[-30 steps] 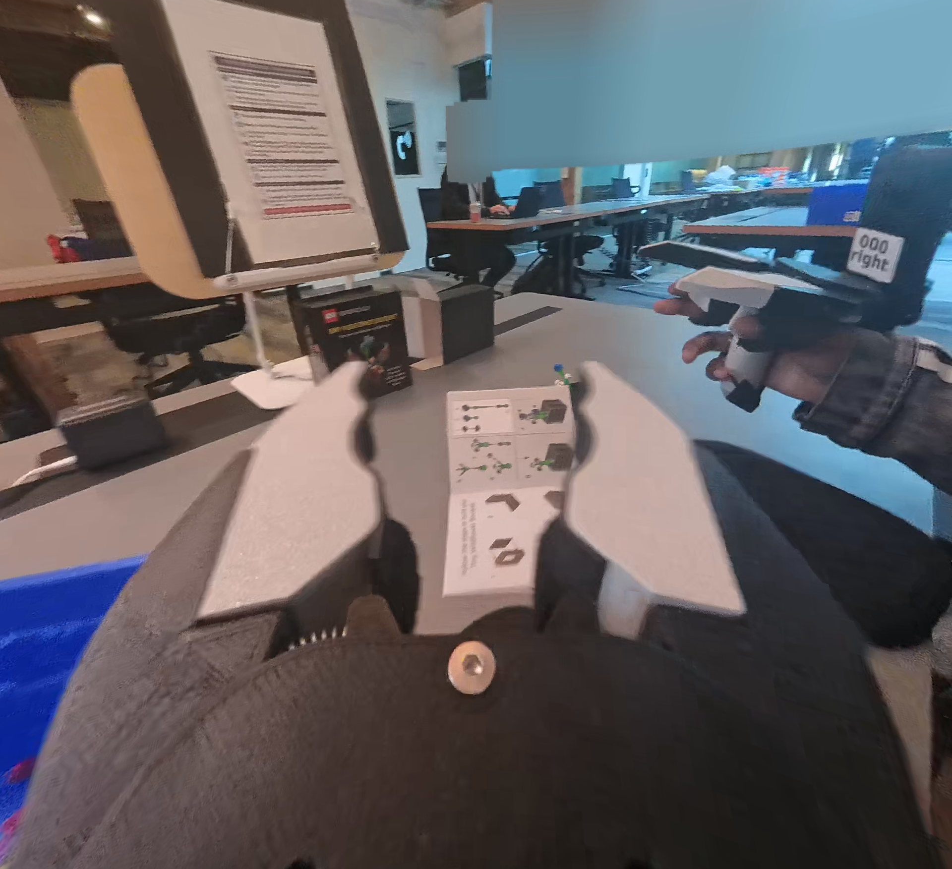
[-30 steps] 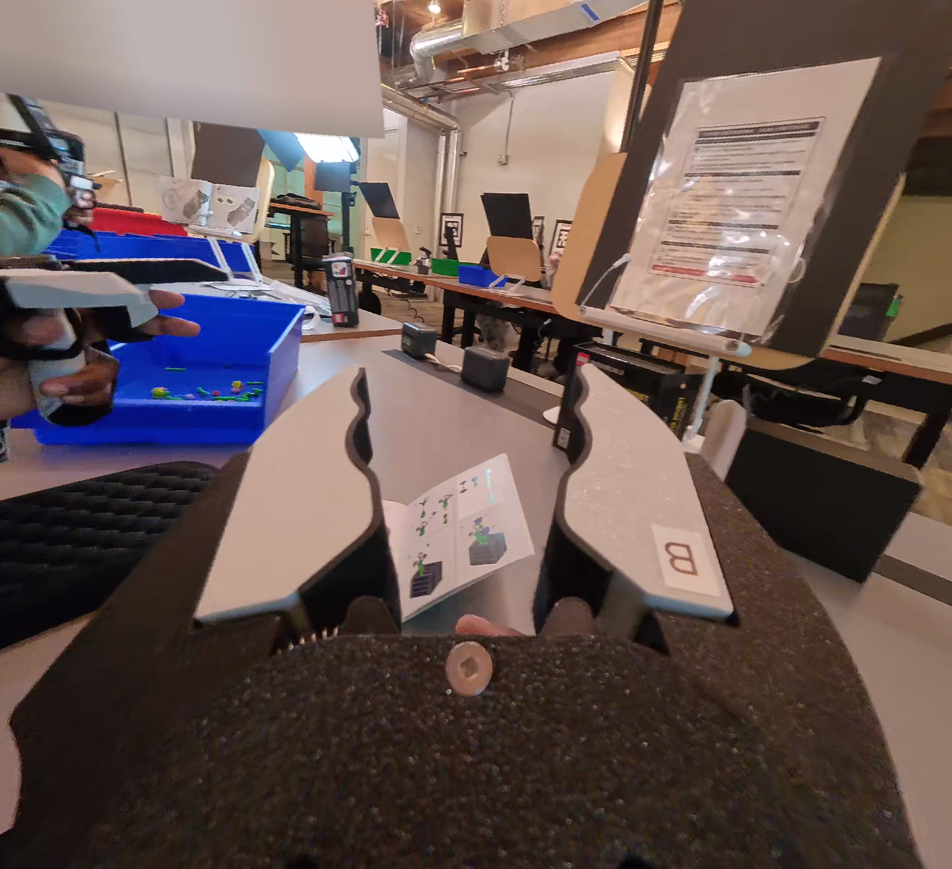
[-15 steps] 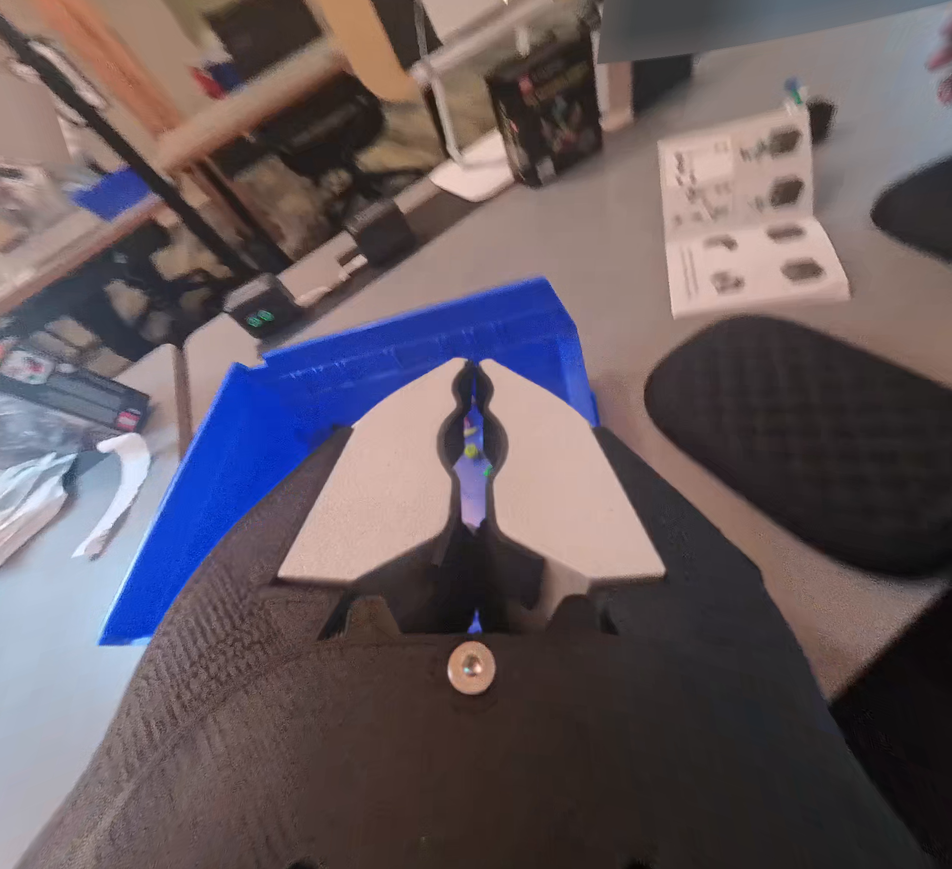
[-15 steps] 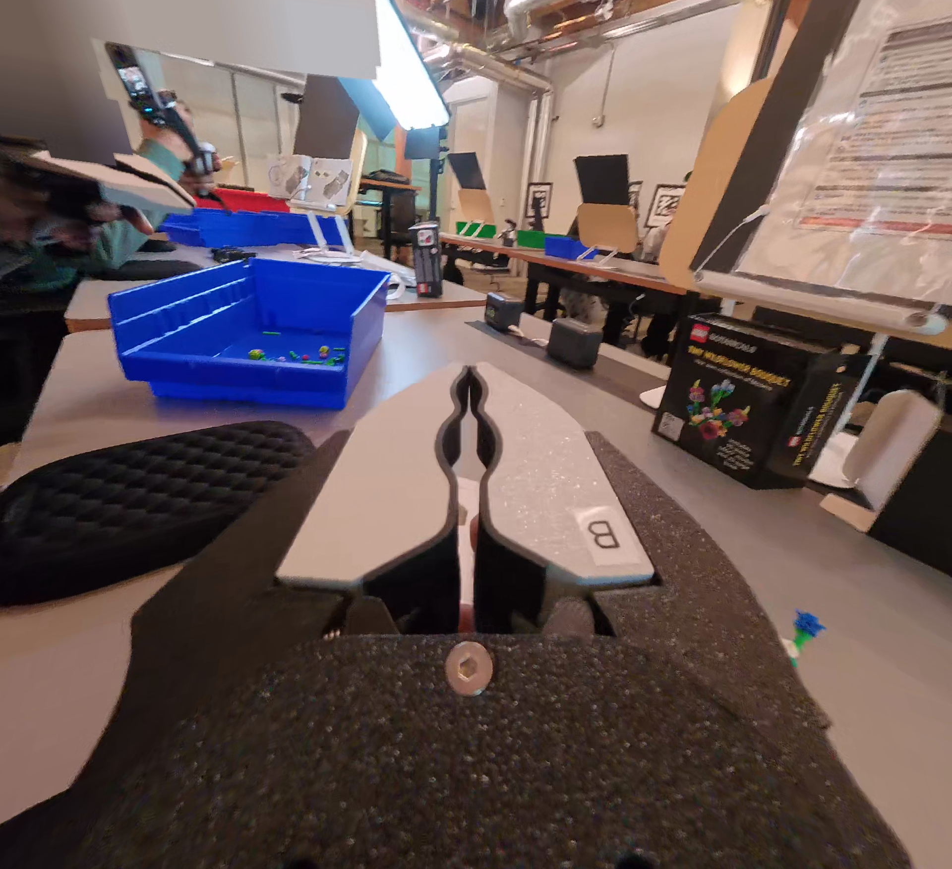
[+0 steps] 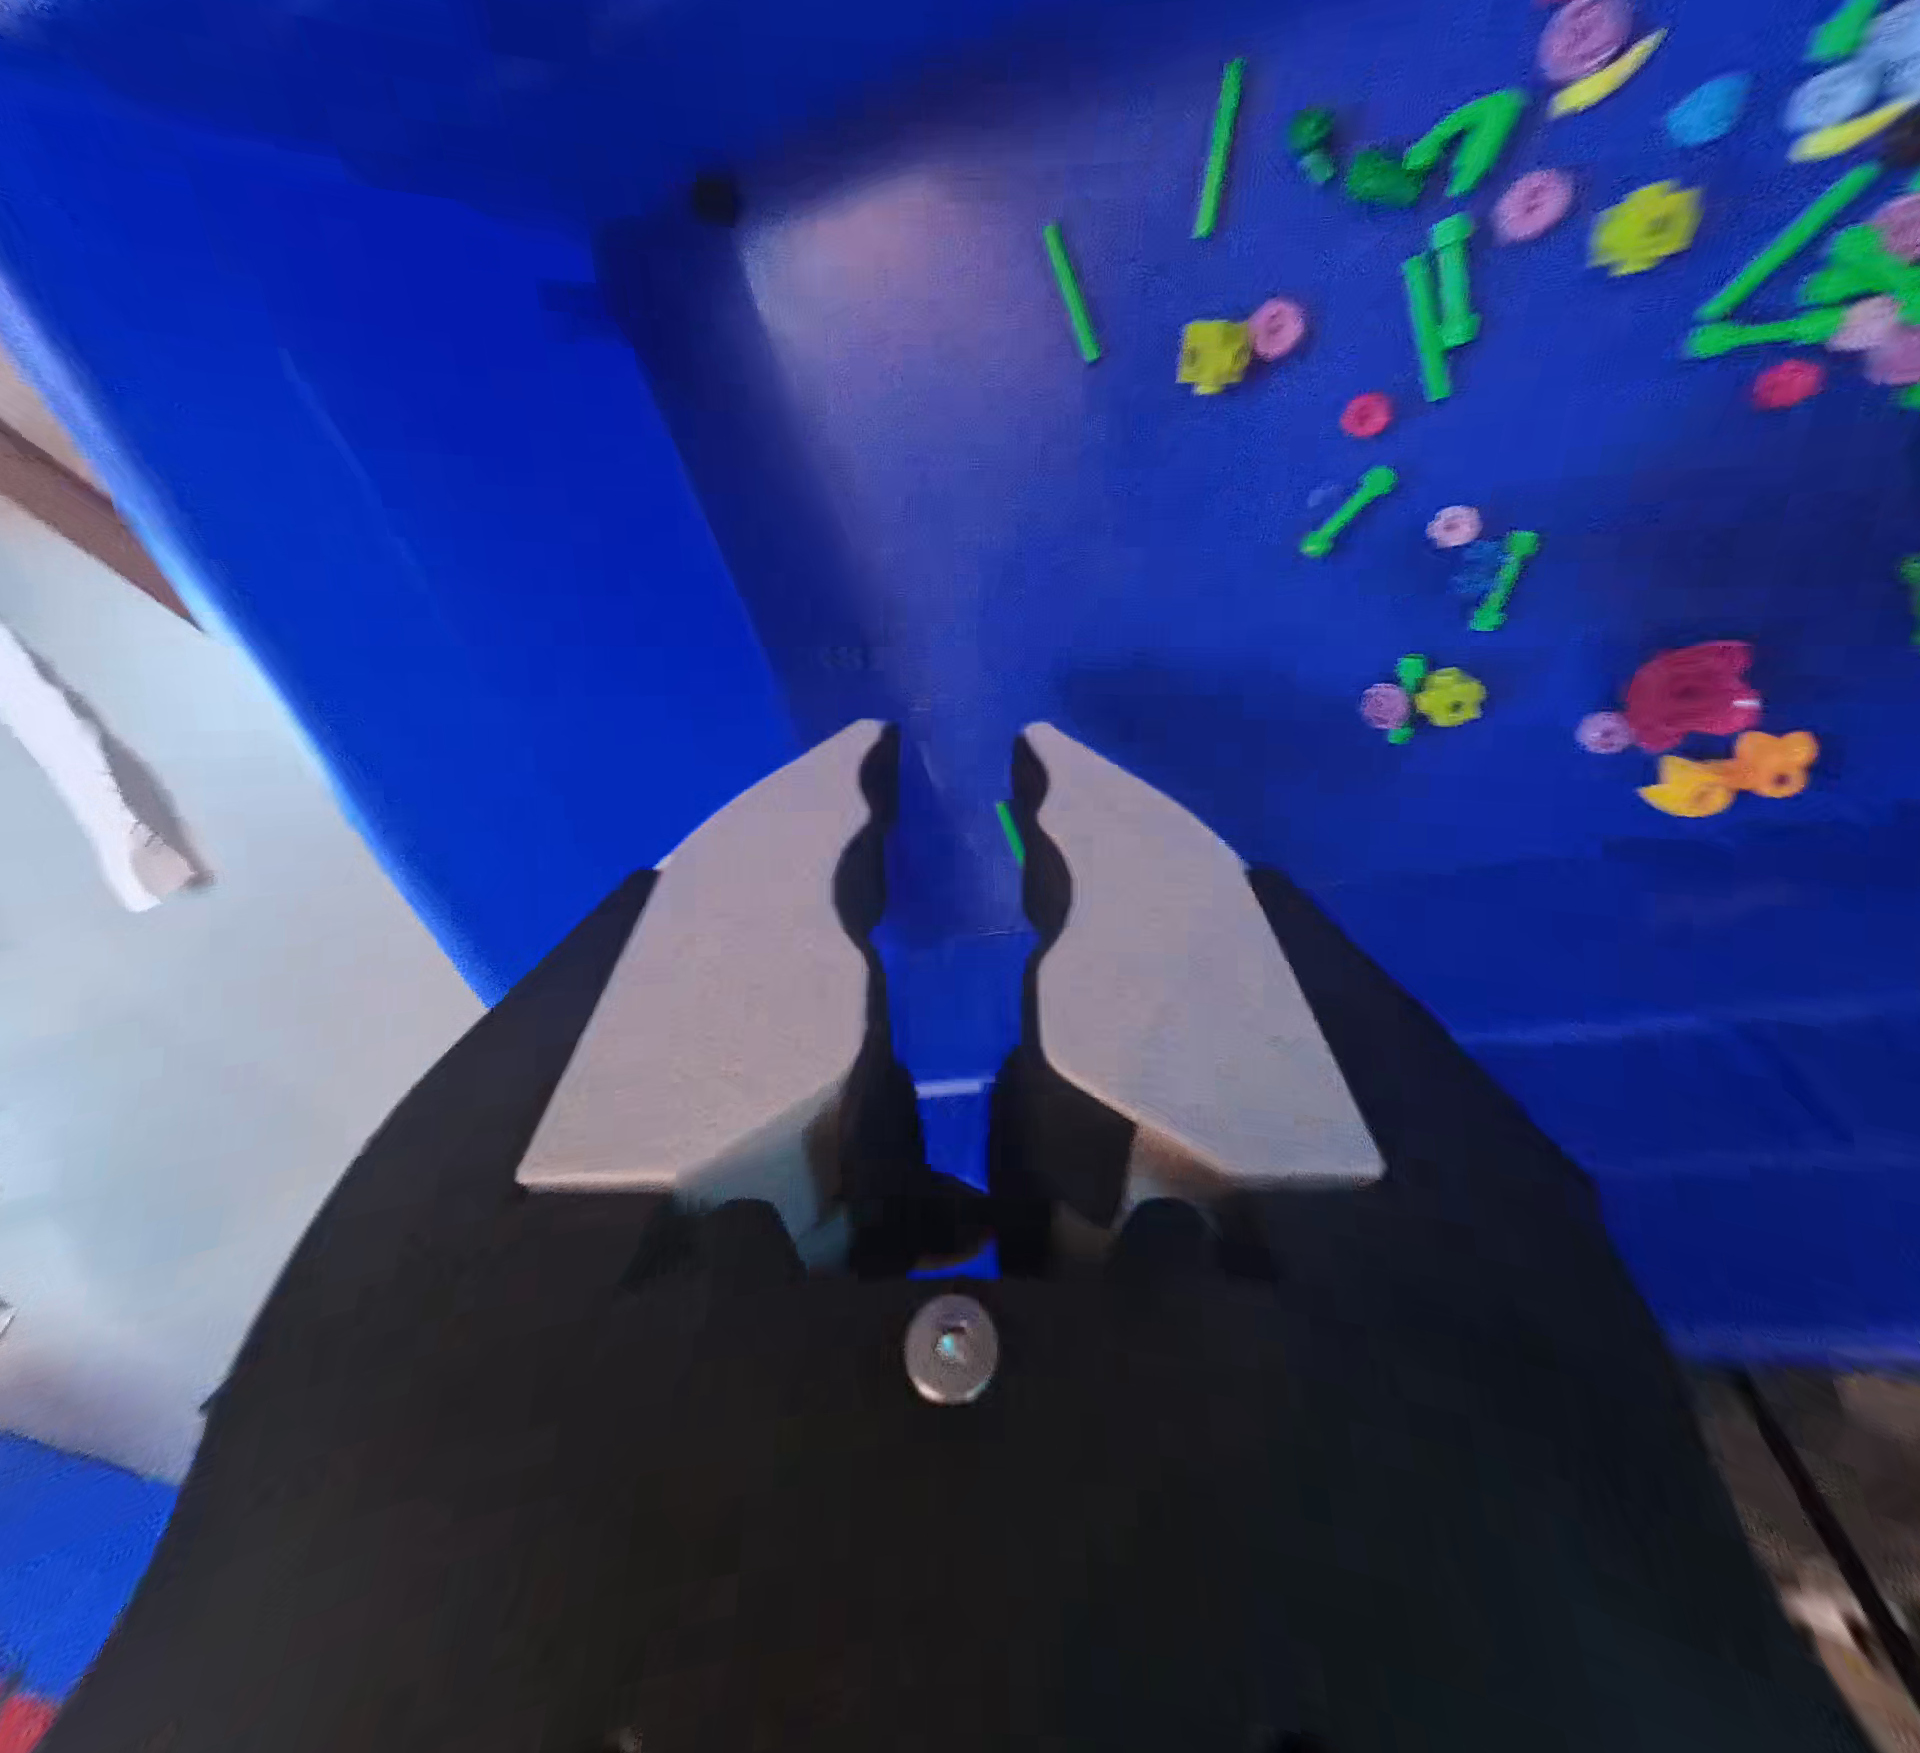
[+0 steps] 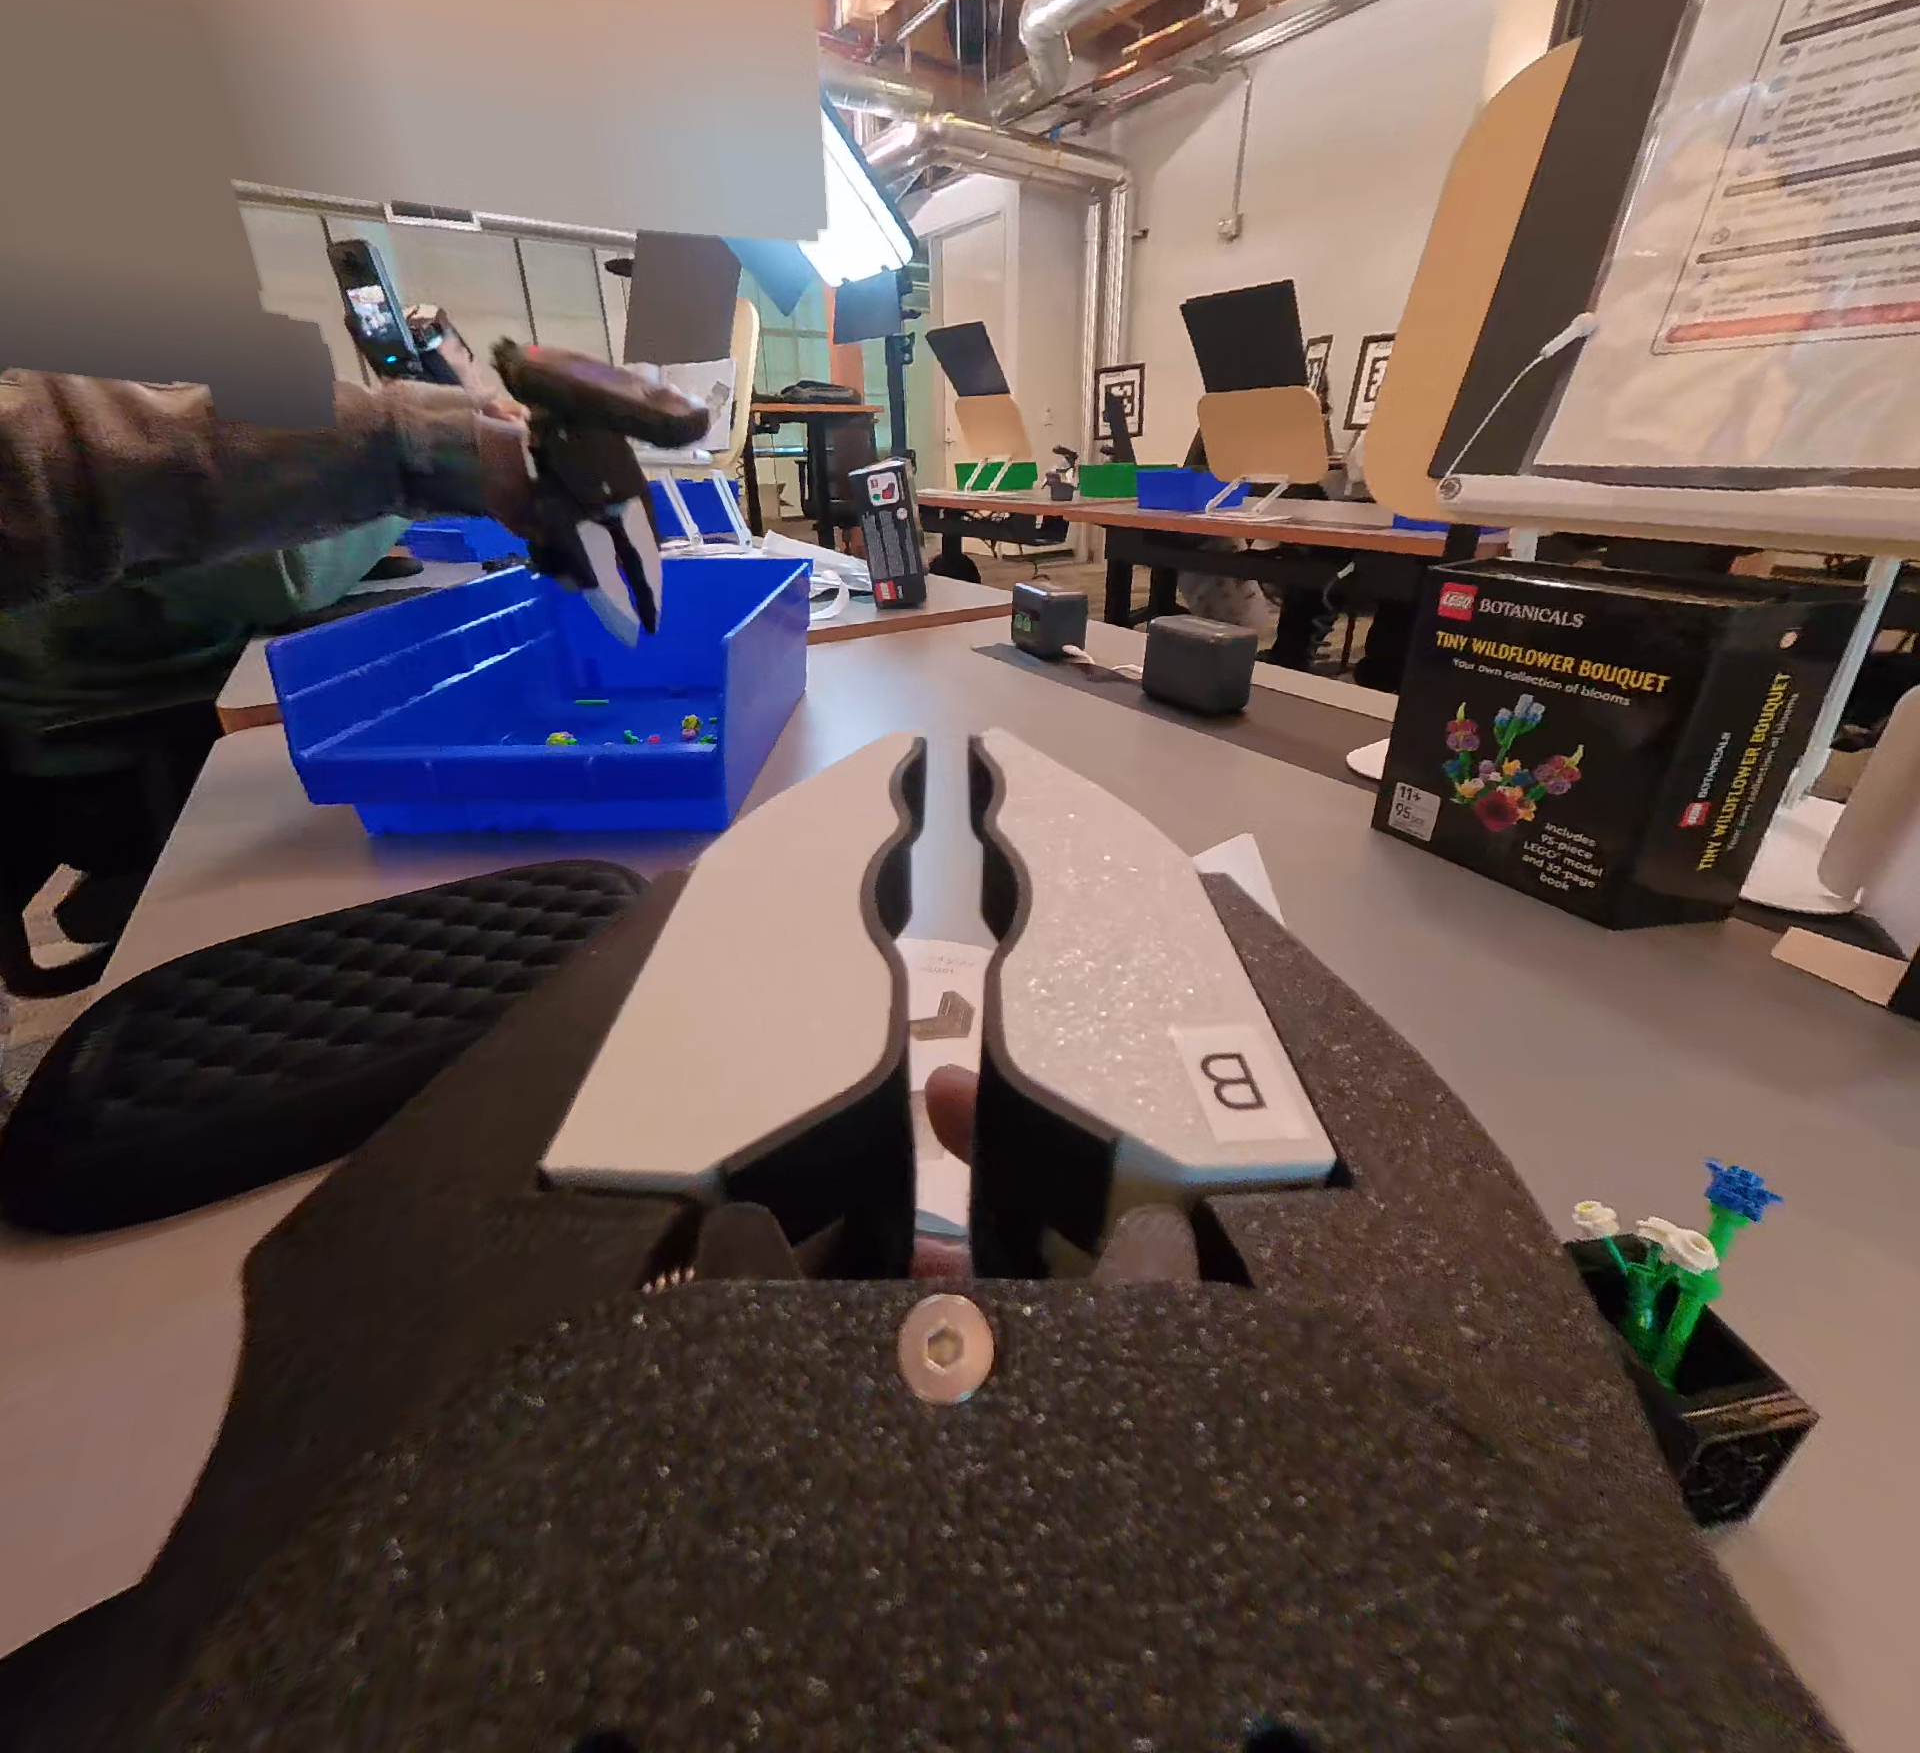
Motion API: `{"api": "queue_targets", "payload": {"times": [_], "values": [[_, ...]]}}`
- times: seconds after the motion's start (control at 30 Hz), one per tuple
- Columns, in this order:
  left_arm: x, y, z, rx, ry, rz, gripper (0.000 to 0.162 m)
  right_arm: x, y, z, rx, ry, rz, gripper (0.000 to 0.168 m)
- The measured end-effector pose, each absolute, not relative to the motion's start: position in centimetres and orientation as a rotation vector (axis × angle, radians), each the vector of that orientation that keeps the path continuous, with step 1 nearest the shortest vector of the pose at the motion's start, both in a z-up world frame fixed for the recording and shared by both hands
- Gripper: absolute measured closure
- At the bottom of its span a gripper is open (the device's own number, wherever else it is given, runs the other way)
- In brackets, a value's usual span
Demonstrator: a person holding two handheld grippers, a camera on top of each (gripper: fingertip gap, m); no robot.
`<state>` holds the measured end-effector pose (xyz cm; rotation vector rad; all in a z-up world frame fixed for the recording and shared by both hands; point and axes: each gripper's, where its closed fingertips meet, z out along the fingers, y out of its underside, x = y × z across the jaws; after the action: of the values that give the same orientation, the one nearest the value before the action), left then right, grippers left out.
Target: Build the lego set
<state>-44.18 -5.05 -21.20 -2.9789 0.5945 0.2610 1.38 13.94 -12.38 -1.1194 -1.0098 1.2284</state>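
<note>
My left gripper (image 5: 951,739) is open by a narrow gap and empty. It points down into the blue bin (image 5: 416,456), near its left corner. A thin green rod (image 5: 1008,830) lies on the bin floor just past the right fingertip. Loose pieces lie to the right: green stems (image 5: 1070,290), a yellow flower (image 5: 1210,353), a red flower (image 5: 1688,695). My right gripper (image 6: 945,747) is almost shut and empty, low over the instruction booklet (image 6: 940,986). The left gripper (image 6: 623,602) also shows there over the bin (image 6: 520,768). A black pot with white and blue flowers (image 6: 1662,1288) stands at the right.
A black padded mat (image 6: 312,1007) lies between the bin and my right gripper. The black set box (image 6: 1600,747) stands at the back right below a sheet on a stand (image 6: 1766,145). Two small dark boxes (image 6: 1195,664) sit behind on the grey table (image 6: 1455,1028). Across from one pair of fingers to the other is roughly 50 cm. My left gripper's tips are some 7 cm from the yellow flower (image 5: 1210,353).
My left gripper swung from the booklet to the bin, dipped inside it and opened slightly. My right gripper closed from wide open, then parted a little, and turned left.
</note>
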Motion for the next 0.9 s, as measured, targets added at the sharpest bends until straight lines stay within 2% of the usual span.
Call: {"api": "queue_targets", "payload": {"times": [0.03, 0.13, 0.27, 0.6, 0.7, 0.8, 0.83, 0.9], "values": [[-45.0, -5.1, -22.0, -3.033, 0.607, 0.280, 0.133, 1.5, 14.2, -12.3, -1.115, -0.995, 1.228, 0.158], [-47.0, -5.0, -23.8, -3.107, 0.616, 0.412, 0.130, 1.8, 14.7, -12.1, -1.118, -0.950, 1.248, 0.156], [-46.7, -4.0, -25.7, -3.103, 0.490, 0.329, 0.143, 2.0, 15.2, -12.0, -1.119, -0.922, 1.282, 0.155], [-47.4, -5.0, -25.7, -3.176, 0.559, 0.374, 0.140, 1.8, 16.2, -12.2, -1.143, -0.894, 1.341, 0.154], [-47.4, -4.9, -25.8, -3.173, 0.621, 0.396, 0.143, 2.1, 16.5, -12.1, -1.142, -0.866, 1.351, 0.154], [-46.4, -5.2, -26.0, -3.159, 0.683, 0.287, 0.157, 2.2, 16.7, -12.0, -1.147, -0.848, 1.363, 0.152], [-45.8, -5.4, -26.0, -3.154, 0.701, 0.232, 0.154, 2.2, 16.7, -12.0, -1.147, -0.844, 1.364, 0.152], [-44.9, -5.8, -25.8, -3.168, 0.714, 0.170, 0.138, 2.3, 16.8, -12.0, -1.148, -0.839, 1.365, 0.152]]}}
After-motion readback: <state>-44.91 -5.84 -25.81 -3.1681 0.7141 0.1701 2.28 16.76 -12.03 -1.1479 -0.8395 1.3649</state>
